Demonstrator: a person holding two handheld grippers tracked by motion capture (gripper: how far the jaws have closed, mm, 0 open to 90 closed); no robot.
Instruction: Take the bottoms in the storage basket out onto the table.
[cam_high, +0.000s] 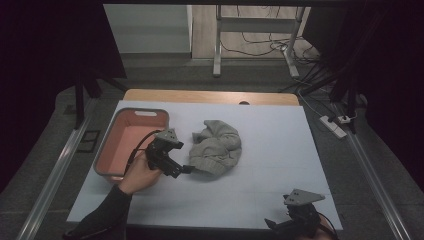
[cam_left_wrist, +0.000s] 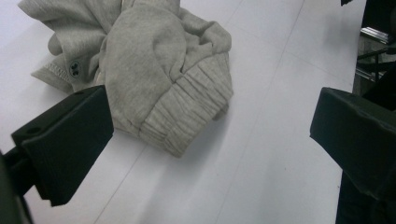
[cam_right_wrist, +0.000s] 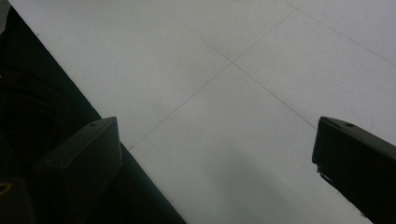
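**Grey garment just ahead of wide-spread left fingers**

Near the middle of the white tabletop (cam_high: 270, 150), a crumpled grey garment (cam_high: 216, 149) lies right of a pink basket (cam_high: 131, 141). The left gripper (cam_high: 186, 170) points at its near-left edge, fingers (cam_left_wrist: 65, 140) spread wide, holding nothing. The right gripper (cam_high: 272, 223) sits at the near-right edge, also wide open and empty.

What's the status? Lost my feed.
Left gripper open, at grey garment's edge. Right gripper open, idle. Pink basket beside. Nothing blocking.
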